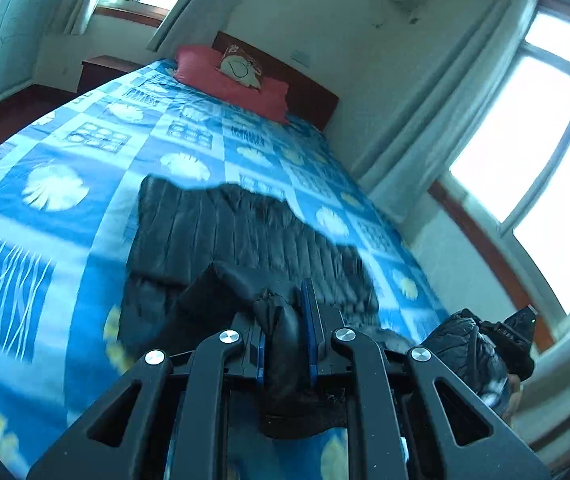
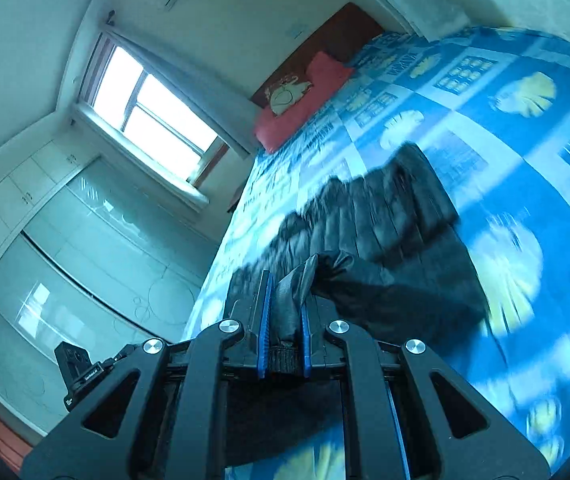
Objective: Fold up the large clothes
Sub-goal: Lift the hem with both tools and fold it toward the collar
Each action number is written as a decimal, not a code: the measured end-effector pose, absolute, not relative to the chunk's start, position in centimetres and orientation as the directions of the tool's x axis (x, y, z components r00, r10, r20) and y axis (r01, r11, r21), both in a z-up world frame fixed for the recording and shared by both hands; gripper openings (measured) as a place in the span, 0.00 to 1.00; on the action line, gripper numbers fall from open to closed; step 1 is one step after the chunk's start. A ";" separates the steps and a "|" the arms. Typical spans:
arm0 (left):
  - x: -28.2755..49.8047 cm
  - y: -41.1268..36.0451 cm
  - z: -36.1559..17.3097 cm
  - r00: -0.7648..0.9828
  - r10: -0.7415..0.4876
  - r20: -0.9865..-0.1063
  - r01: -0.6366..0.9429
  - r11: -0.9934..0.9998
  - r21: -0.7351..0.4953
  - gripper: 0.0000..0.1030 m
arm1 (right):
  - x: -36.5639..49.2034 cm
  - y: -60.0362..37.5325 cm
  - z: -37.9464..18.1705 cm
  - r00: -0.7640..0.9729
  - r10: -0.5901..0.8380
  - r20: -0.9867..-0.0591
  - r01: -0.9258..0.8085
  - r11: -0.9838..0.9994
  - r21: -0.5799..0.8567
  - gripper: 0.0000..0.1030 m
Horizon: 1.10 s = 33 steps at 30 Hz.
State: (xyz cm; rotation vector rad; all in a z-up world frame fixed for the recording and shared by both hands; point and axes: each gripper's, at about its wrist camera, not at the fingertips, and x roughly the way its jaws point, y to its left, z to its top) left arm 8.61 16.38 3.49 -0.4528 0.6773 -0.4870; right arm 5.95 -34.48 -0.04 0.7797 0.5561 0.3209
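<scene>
Black quilted jacket (image 1: pixel 221 224) lies on the blue patterned bedspread (image 1: pixel 45 184), filling the lower middle of the left wrist view, with its stitched channels running up the frame toward the red pillow (image 1: pixel 237 80) at the headboard. In the right wrist view the same jacket (image 2: pixel 389 216) sits at centre and stretches toward the upper right, again pointing at the pillow (image 2: pixel 305 108), so its long axis runs from the grippers straight toward the head of the bed.

The left gripper (image 1: pixel 287 340) has its blue pads nearly together, pinching a bunched fold of the dark fabric that hangs down between them at the bottom centre of its frame. The right gripper (image 2: pixel 285 332) is likewise pressed close on a gathered piece with a ribbed edge showing between its pads, likely a cuff or hem. Both grips look lifted clear of the bedspread, with the cloth draping away from the pads onto the body of the jacket.

The rest of the jacket lies ahead of both grippers, and each holds its own near end, so neither hand looks nearer than the other. I judge the coming move to be carrying both pinched parts forward along that axis and laying them over the flat quilted body. The blur in the cloth makes the exact edges hard to place.
</scene>
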 end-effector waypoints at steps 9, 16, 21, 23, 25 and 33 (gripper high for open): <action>22.8 16.7 1.3 0.688 -0.500 -0.527 0.159 0.811 -0.562 0.14 | 21.4 -36.8 -2.2 0.793 0.493 -0.358 0.003 0.584 0.812 0.12; 31.7 16.2 -2.9 0.653 -0.458 -0.603 0.079 0.833 -0.547 0.14 | 31.7 -37.2 -7.2 0.751 0.491 -0.443 0.101 0.577 0.811 0.12; 36.1 15.6 -7.5 0.599 -0.427 -0.677 0.023 0.855 -0.519 0.15 | 35.8 -37.4 -11.9 0.703 0.483 -0.522 0.197 0.573 0.796 0.12; 36.9 15.4 -9.1 0.580 -0.420 -0.698 0.006 0.859 -0.512 0.15 | 37.0 -37.5 -13.8 0.684 0.477 -0.552 0.227 0.580 0.782 0.12; 37.4 15.3 -10.2 0.570 -0.415 -0.709 -0.003 0.861 -0.508 0.15 | 37.3 -37.4 -14.8 0.679 0.473 -0.562 0.234 0.586 0.776 0.12; 38.2 14.7 -12.0 0.571 -0.401 -0.716 0.015 0.878 -0.479 0.18 | 37.6 -36.8 -15.8 0.677 0.444 -0.586 0.220 0.638 0.738 0.12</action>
